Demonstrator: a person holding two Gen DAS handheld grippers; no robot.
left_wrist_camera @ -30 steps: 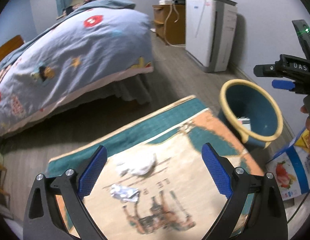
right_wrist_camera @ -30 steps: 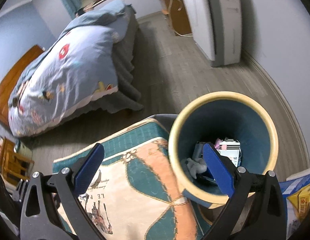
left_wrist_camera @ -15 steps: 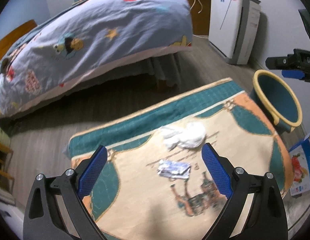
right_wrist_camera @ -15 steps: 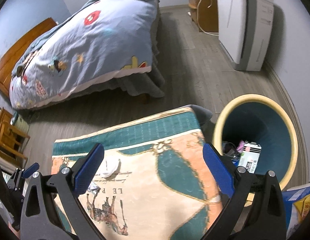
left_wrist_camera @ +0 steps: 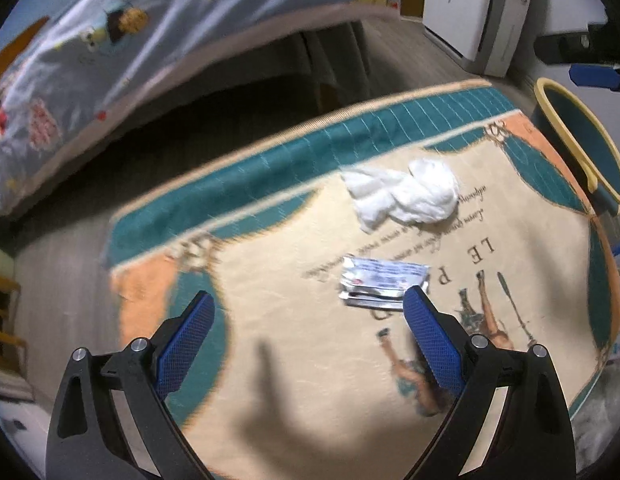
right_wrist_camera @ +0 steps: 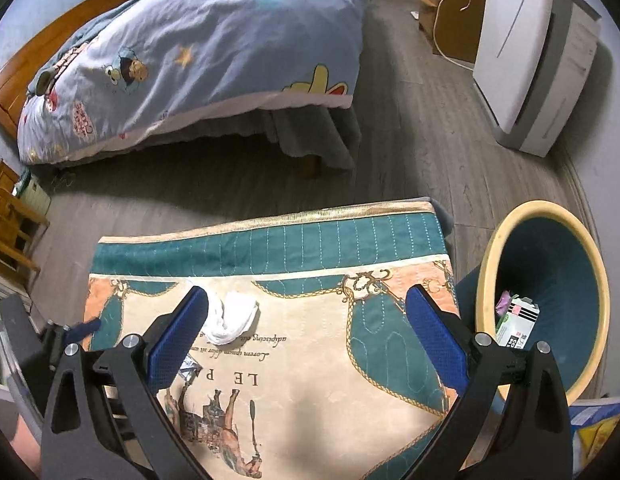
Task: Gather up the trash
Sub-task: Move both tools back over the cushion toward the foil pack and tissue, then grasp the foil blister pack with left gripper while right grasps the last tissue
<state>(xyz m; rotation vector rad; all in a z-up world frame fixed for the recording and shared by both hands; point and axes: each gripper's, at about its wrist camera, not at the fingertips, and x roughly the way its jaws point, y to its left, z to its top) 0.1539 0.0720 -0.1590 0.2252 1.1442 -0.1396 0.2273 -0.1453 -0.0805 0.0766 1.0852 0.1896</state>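
A crumpled white tissue (left_wrist_camera: 405,192) (right_wrist_camera: 234,316) lies on the patterned rug (left_wrist_camera: 270,352) (right_wrist_camera: 317,364). Just nearer lies a flat silver foil wrapper (left_wrist_camera: 383,280), half hidden behind a finger in the right wrist view (right_wrist_camera: 188,372). My left gripper (left_wrist_camera: 308,308) hovers low over the rug, open, its right fingertip just in front of the wrapper. My right gripper (right_wrist_camera: 308,304) is open and empty above the rug, with the tissue by its left fingertip. The blue bin with a yellow rim (right_wrist_camera: 505,232) (left_wrist_camera: 581,140) stands off the rug's right edge and holds a box (right_wrist_camera: 517,322).
A bed with a blue cartoon quilt (right_wrist_camera: 210,52) fills the far left. A white appliance (right_wrist_camera: 525,52) stands against the right wall, with a wooden cabinet (right_wrist_camera: 453,12) behind it. A wooden chair (right_wrist_camera: 10,220) is at the left and a snack bag (right_wrist_camera: 593,432) at the bottom right.
The left gripper has dropped closer to the rug, and the wrapper and tissue now look larger. The right gripper has swung left, away from above the bin, and now faces the rug.
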